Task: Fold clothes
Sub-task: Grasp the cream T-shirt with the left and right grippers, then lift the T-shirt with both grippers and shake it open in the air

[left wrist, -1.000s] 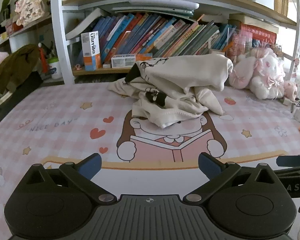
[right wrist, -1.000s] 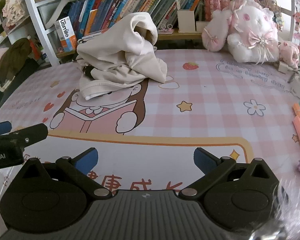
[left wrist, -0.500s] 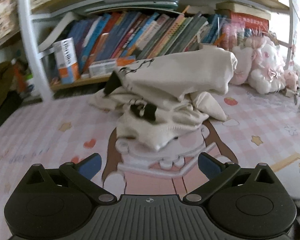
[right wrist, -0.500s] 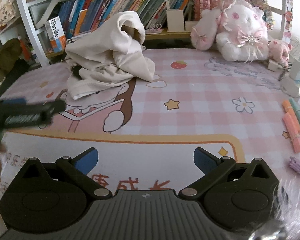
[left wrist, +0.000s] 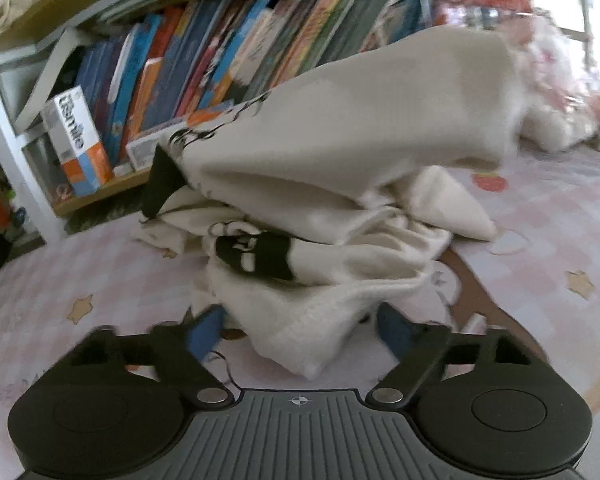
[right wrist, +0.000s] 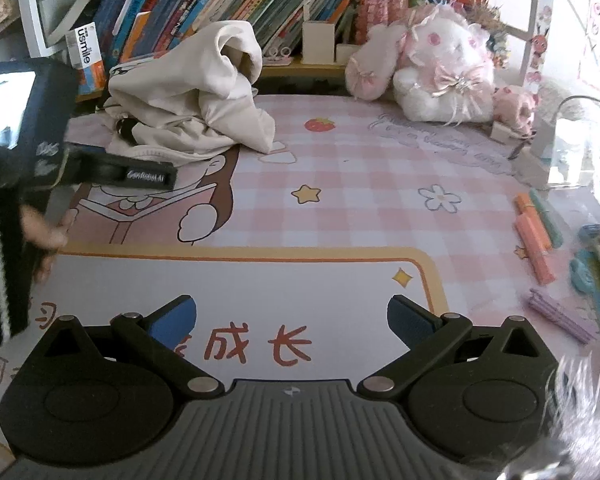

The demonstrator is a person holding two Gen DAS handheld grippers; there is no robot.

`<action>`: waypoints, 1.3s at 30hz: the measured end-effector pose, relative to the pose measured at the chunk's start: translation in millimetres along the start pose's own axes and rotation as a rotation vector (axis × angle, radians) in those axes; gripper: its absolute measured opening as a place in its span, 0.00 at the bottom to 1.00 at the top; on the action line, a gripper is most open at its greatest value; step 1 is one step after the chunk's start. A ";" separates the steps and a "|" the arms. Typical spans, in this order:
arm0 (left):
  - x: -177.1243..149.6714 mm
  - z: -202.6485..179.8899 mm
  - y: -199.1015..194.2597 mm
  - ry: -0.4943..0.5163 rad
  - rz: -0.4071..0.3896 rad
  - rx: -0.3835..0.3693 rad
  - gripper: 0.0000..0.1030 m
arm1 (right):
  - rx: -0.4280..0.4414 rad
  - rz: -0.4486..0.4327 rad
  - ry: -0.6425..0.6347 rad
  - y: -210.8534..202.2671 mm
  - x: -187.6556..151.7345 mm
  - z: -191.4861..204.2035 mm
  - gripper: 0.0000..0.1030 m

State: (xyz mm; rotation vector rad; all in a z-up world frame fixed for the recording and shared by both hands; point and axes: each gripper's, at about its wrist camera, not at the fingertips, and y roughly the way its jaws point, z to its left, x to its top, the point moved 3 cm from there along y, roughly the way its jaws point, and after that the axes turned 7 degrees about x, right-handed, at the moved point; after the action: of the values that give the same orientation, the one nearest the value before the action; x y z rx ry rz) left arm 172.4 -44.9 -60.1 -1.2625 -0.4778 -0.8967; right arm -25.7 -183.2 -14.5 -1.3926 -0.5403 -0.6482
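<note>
Behind garment: toy, seemingly blurred

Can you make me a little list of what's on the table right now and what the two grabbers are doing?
clothes: cream garment crumpled in a heap on the pink mat
left gripper: jaws closing, the garment's near edge between them, pads not yet pressing
right gripper: open, holds nothing, over the bare mat
toy: plush bunny at the back by the bookshelf
pens: markers lying at the right edge
folding: not begun
</note>
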 end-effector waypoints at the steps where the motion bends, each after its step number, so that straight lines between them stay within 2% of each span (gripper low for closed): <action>1: 2.2 4.1 3.0 -0.014 0.008 -0.011 0.56 | -0.008 -0.003 -0.005 -1.5 -0.6 1.8 1.00; 2: 4.2 7.9 5.5 -0.024 0.015 -0.021 0.32 | -0.017 -0.007 -0.010 -2.9 -1.3 3.8 1.00; 3: 5.6 11.3 7.1 -0.027 0.022 -0.031 0.23 | -0.023 -0.009 -0.014 -3.8 -1.7 5.9 1.00; 4: 7.1 15.1 7.4 -0.029 0.024 -0.044 0.17 | -0.028 -0.010 -0.019 -4.2 -1.9 8.5 1.00; 6: 10.2 25.0 1.8 -0.039 0.007 -0.086 0.14 | -0.035 -0.013 -0.030 -4.6 -1.9 14.9 1.00; 9: 15.2 43.2 -24.5 -0.074 -0.054 -0.151 0.12 | -0.031 -0.026 -0.069 -4.8 0.8 27.6 1.00; 12: 17.3 58.7 -63.7 -0.066 -0.135 -0.199 0.12 | -0.026 -0.052 -0.152 -3.7 6.7 45.2 1.00; 15: 17.7 74.5 -103.4 -0.063 -0.210 -0.239 0.12 | -0.021 -0.089 -0.273 -2.8 13.0 67.5 1.00; 23: 12.8 119.3 -172.4 -0.163 -0.303 -0.321 0.12 | -0.015 -0.203 -0.623 -2.3 20.5 134.4 1.00; 28: 2.7 129.9 -192.6 -0.149 -0.321 -0.340 0.12 | -0.016 -0.208 -0.699 7.8 19.5 158.1 0.98; 36: -12.8 152.7 -207.7 -0.222 -0.316 -0.372 0.12 | -0.048 -0.192 -0.778 35.6 17.6 174.8 0.97; 38: -14.9 157.6 -207.7 -0.241 -0.312 -0.373 0.12 | -0.037 -0.170 -0.794 46.7 16.8 179.6 0.93; 39: -15.7 160.4 -206.9 -0.252 -0.309 -0.370 0.12 | -0.027 -0.150 -0.800 53.4 15.3 182.2 0.88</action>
State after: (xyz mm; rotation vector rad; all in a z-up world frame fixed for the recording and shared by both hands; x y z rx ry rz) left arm 24.3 103.7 97.2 -1.6813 -0.7444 -1.1257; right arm 27.7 -0.5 -22.0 -1.6271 -1.2782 -0.1861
